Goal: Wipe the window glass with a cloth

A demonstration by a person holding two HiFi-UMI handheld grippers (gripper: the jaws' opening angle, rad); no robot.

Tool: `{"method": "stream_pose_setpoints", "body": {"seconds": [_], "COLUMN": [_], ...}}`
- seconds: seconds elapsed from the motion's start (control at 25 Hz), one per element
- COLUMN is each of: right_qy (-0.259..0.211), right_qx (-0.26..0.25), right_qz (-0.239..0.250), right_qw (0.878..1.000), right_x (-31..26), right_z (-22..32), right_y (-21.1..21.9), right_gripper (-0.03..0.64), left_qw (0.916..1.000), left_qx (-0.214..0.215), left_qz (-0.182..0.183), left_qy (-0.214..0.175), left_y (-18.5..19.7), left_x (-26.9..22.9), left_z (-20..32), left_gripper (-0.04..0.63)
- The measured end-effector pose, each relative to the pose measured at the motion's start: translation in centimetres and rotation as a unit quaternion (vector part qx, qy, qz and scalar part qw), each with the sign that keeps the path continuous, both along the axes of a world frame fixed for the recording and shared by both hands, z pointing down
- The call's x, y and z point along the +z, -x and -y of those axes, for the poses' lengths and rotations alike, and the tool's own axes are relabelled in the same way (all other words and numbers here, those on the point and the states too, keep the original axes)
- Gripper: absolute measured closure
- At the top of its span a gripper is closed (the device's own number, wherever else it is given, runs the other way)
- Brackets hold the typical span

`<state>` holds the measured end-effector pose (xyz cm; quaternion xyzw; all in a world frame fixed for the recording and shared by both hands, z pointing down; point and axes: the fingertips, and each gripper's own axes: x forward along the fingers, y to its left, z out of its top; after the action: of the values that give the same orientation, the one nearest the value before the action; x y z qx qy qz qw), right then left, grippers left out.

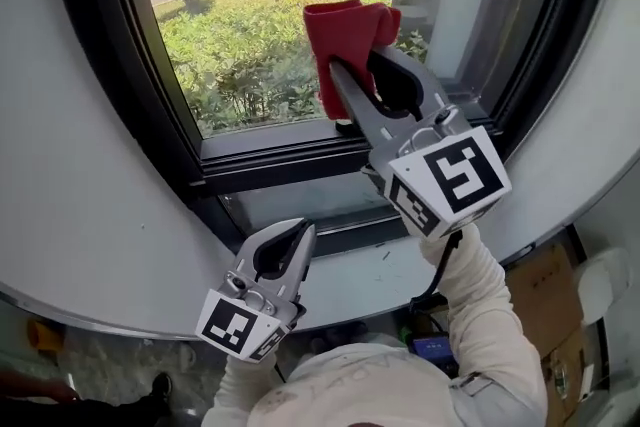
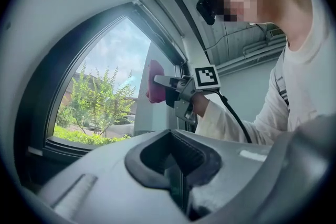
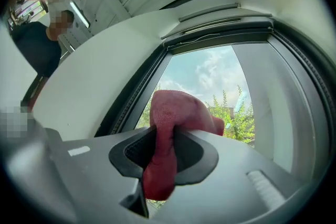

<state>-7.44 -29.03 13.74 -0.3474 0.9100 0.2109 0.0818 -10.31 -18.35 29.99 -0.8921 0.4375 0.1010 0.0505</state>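
Note:
A red cloth (image 1: 345, 40) is bunched in my right gripper (image 1: 350, 65), which is shut on it and holds it up against the window glass (image 1: 250, 45). In the right gripper view the red cloth (image 3: 170, 134) fills the gap between the jaws and bulges past them toward the window glass (image 3: 210, 78). From the left gripper view the red cloth (image 2: 154, 81) shows pressed at the pane. My left gripper (image 1: 292, 237) hangs low near the sill, jaws together with nothing in them; in its own view the left gripper (image 2: 178, 178) points at the window.
A dark window frame (image 1: 150, 105) surrounds the pane, with a pale sill (image 1: 360, 280) below. Cardboard boxes (image 1: 545, 315) stand on the floor at lower right. A person's white sleeve (image 1: 485, 315) runs back from the right gripper. Outside are bushes and a parked car.

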Motion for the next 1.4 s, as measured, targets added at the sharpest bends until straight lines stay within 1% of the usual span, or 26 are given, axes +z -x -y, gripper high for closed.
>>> {"method": "stream_pose_setpoints", "body": {"seconds": [0.2, 0.4, 0.64, 0.8, 0.88, 1.0, 1.12, 1.4], "right_qy": [0.012, 0.030, 0.086, 0.116, 0.119, 0.112, 0.104, 0.103], "right_qx": [-0.012, -0.015, -0.033, -0.044, -0.050, -0.056, -0.055, -0.062], "right_qz": [0.013, 0.017, 0.022, 0.034, 0.038, 0.043, 0.042, 0.049], "right_qw": [1.000, 0.999, 0.996, 0.992, 0.991, 0.991, 0.992, 0.992], "right_x": [1.9, 4.9, 10.3, 12.4, 12.6, 11.9, 11.6, 11.5], "right_z": [-2.6, -4.0, -4.5, -4.7, -4.7, -4.7, -4.7, -4.7], "right_y": [-3.6, -6.0, -7.1, -7.3, -7.2, -7.2, -7.2, -7.2], "right_gripper": [0.505, 0.505, 0.505, 0.504, 0.505, 0.505, 0.503, 0.503], "left_qw": [0.9999, 0.9996, 0.9996, 0.9997, 0.9997, 0.9997, 0.9996, 0.9995], "left_qx": [0.015, 0.020, 0.011, 0.005, 0.002, -0.003, -0.008, -0.016], "left_qz": [0.000, 0.003, 0.007, 0.007, 0.009, 0.010, 0.011, 0.014], "left_qy": [-0.008, -0.018, -0.024, -0.021, -0.022, -0.023, -0.023, -0.025], "left_y": [-1.5, -2.4, -2.5, -2.5, -2.5, -2.3, -2.1, -2.0], "left_x": [-0.9, -1.8, -2.3, -2.2, -2.3, -2.4, -2.4, -2.7], "left_z": [0.8, 1.5, 1.8, 2.0, 2.0, 2.0, 2.1, 2.1], "left_gripper": [0.595, 0.595, 0.595, 0.595, 0.595, 0.595, 0.595, 0.595]}}
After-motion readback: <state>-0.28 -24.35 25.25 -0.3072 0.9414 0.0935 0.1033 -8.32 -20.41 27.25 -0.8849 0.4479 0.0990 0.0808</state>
